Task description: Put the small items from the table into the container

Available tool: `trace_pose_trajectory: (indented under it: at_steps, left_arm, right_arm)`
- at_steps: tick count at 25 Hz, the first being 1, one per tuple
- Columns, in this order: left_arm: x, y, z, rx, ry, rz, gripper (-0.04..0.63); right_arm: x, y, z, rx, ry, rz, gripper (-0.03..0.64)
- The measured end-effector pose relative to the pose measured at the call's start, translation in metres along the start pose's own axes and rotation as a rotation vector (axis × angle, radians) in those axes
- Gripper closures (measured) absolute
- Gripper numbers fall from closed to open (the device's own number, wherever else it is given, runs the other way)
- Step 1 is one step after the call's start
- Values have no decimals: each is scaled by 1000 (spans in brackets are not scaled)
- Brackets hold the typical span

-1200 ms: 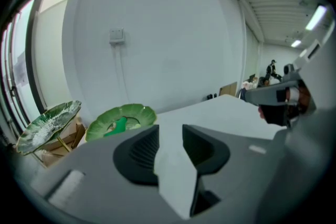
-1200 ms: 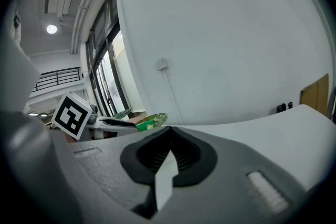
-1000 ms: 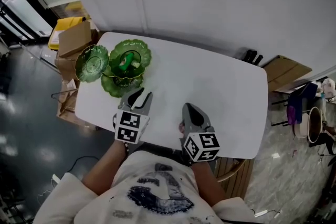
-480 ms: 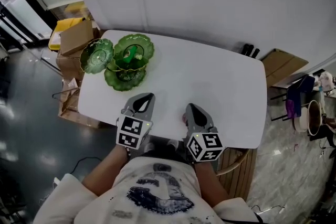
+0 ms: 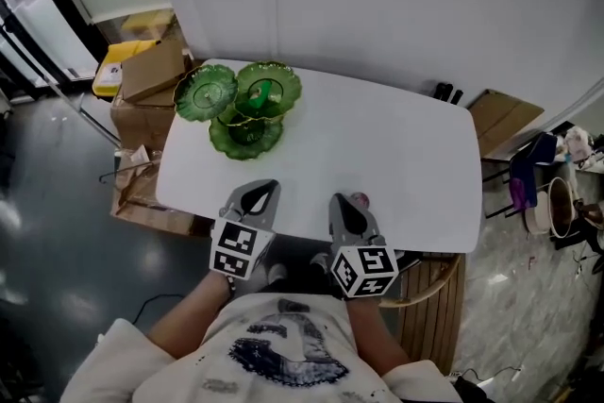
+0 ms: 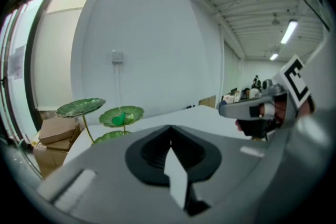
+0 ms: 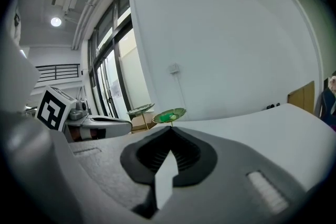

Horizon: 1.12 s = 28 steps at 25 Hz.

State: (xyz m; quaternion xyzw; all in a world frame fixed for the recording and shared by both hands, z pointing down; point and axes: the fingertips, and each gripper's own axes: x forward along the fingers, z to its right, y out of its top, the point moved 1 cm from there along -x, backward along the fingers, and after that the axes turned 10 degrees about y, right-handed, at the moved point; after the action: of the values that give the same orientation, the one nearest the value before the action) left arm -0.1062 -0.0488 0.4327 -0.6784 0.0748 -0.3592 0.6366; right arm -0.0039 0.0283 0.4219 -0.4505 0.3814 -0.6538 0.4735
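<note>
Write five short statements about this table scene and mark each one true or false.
1. The left gripper is shut with nothing between its jaws. True.
2. The right gripper holds a green item. False: it is shut and empty.
3. The green leaf-shaped glass dish stand stands near the far left corner of the white table. True.
4. A small green item lies in one of the stand's dishes. True.
5. The cardboard boxes sit on the table. False: they stand off the table, beside its left end.
</note>
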Motion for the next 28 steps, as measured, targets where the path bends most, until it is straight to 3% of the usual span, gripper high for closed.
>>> trace_pose_trajectory:
  at_steps: [13,28]
  left_arm:
    - [-40,-5,-21,-29,-1,86,606]
    - [-42,-6,-16,-29,-4,81,606]
  right_arm:
    - [-1,-6,-51,-34,-3,14,620]
    - [-5,-4,-52,-48,-8,9,620]
